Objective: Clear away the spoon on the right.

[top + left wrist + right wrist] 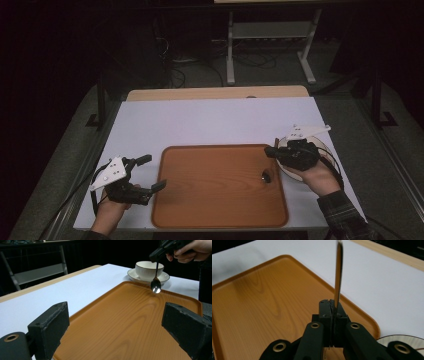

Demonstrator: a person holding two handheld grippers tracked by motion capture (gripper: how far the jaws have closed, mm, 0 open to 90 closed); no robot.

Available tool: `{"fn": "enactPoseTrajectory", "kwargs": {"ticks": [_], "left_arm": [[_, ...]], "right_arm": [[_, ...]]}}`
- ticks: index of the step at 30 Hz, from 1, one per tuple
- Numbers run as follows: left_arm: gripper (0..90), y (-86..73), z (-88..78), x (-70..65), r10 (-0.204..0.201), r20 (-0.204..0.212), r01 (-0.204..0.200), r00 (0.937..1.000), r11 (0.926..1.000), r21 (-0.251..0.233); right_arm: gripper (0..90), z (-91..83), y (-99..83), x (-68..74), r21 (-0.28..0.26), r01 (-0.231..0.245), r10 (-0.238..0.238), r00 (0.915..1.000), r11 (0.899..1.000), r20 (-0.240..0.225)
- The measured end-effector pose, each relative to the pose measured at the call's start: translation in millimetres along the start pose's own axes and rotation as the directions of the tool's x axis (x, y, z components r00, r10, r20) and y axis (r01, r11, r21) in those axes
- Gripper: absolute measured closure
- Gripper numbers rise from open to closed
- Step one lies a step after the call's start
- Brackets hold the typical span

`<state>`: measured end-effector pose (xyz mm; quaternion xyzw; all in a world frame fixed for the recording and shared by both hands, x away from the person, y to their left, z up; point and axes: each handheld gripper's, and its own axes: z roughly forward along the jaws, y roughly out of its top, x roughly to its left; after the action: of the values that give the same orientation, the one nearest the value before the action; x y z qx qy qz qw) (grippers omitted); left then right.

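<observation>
A metal spoon (pixel 156 285) hangs bowl-down over the far right part of a brown wooden tray (pixel 220 200). My right gripper (pixel 272 150) is shut on its handle (pixel 338 277), and the spoon's bowl (pixel 266 176) sits just above the tray surface. Right behind that gripper, a white cup (pixel 149 270) stands on a saucer (pixel 132 275), off the tray. At the tray's left edge my left gripper (pixel 151 172) stands wide open. Nothing is between its fingers (pixel 50 327).
A white sheet (pixel 210 122) covers the table, with a bare wooden strip (pixel 215 93) along the far edge. A metal frame (pixel 270 30) stands on the dark floor beyond. The saucer's rim (pixel 402 340) lies close to the tray's right corner.
</observation>
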<state>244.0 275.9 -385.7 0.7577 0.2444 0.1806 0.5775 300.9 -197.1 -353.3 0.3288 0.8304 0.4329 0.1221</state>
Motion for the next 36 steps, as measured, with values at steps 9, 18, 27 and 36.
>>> {"fn": "enactPoseTrajectory", "kwargs": {"ticks": [9, 18, 27, 36], "left_arm": [[7.2, 0.1, 0.1, -0.1, -0.001, 0.001, 0.001, 1.0, 1.0, 0.0], [7.2, -0.1, 0.7, 0.1, 0.0, 0.002, 0.0, 1.0, 1.0, 0.002], [7.2, -0.2, 0.6, 0.0, 0.001, 0.002, -0.001, 1.0, 1.0, 0.002], [7.2, -0.2, 0.0, 0.4, 0.0, 0.001, 0.0, 1.0, 1.0, 0.001]], "right_arm": [[88.1, 14.1, -0.7, 7.0, 0.051, 0.035, -0.035, 0.9993, 0.998, -0.016], [88.0, 26.9, 5.7, 8.2, 0.053, 0.047, -0.046, 0.9986, 0.997, -0.026], [87.9, 44.1, 12.5, 11.0, 0.045, 0.077, -0.075, 0.996, 0.996, -0.049], [87.8, 66.9, 17.3, 18.0, 0.07, 0.104, -0.099, 0.9922, 0.992, -0.076]]}}
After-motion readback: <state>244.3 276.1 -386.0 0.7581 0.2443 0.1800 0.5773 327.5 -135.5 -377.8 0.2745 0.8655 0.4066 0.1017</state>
